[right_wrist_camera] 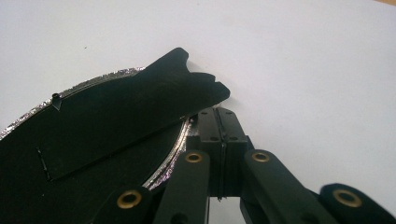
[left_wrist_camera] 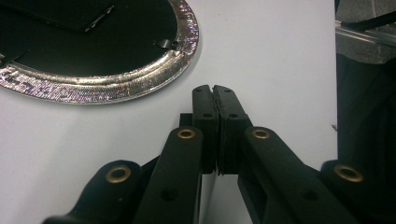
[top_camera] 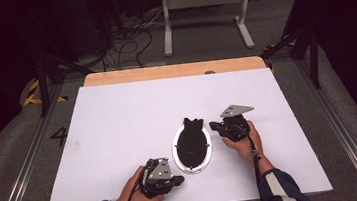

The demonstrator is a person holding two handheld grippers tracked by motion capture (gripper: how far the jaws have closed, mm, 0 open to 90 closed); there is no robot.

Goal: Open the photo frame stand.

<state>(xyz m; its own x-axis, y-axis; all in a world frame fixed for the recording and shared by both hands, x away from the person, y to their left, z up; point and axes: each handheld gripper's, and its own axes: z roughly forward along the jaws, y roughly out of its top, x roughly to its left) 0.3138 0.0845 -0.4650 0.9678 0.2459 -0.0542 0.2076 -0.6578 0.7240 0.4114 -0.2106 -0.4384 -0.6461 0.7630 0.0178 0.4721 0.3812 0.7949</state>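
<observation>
High view: oval silver-rimmed frame (top_camera: 192,148) lies face-down mid-surface (top_camera: 119,127), btwn both claws. Left gripper view: left claw (left_wrist_camera: 213,88) pinched together, empty, just beside rim. Right gripper view: right claw (right_wrist_camera: 217,110) together, touching rim near black stand (right_wrist_camera: 187,84); prob best to nudge gently, w/o scraping.

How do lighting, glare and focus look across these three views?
High view: white table evenly lit, dark surroundings. Left gripper view: glinting silver rim of the oval frame sharp, near tool arms soft. Right gripper view: the frame's black backing lacks detail.
</observation>
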